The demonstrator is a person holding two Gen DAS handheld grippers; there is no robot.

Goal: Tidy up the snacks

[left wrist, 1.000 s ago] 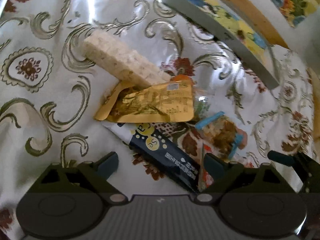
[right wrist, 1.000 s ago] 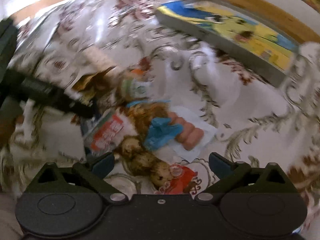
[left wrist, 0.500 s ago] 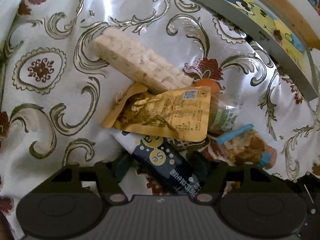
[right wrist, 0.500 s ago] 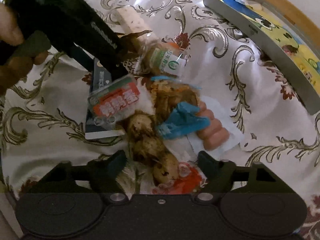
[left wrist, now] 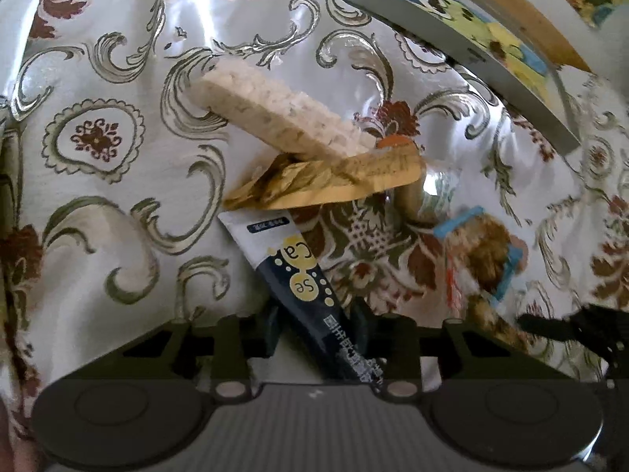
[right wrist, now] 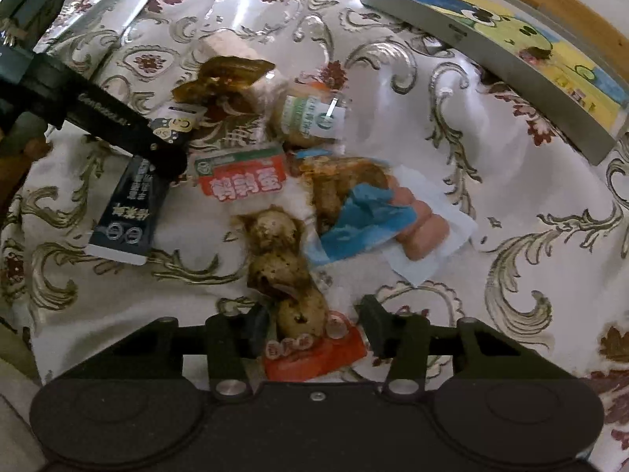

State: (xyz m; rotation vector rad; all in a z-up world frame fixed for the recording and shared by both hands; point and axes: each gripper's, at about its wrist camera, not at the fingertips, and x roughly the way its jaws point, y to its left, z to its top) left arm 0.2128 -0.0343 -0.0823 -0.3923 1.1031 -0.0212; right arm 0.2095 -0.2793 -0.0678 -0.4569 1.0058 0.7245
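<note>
Left gripper [left wrist: 314,328] clenched on dark blue snack stick [left wrist: 304,275], lower half; long axis slanting from near right to far left, far end tucked under golden pouch [left wrist: 334,185]. Right gripper [right wrist: 310,324] half spread around near end of braised egg pack [right wrist: 287,271], no squeeze seen; pack runs straight away from gripper. Surface under floral cloth [left wrist: 98,196] hidden. Tray [right wrist: 511,59] far right, partly cut off. Pack's near edge behind right gripper body, hard to make out.

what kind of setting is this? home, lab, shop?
Most likely a home, on a table or bed. A satin floral cloth covers the surface, loose snack packets lie on it, such as the egg pack and sausage pack, and a children's cartoon box sits by a wooden edge.
</note>
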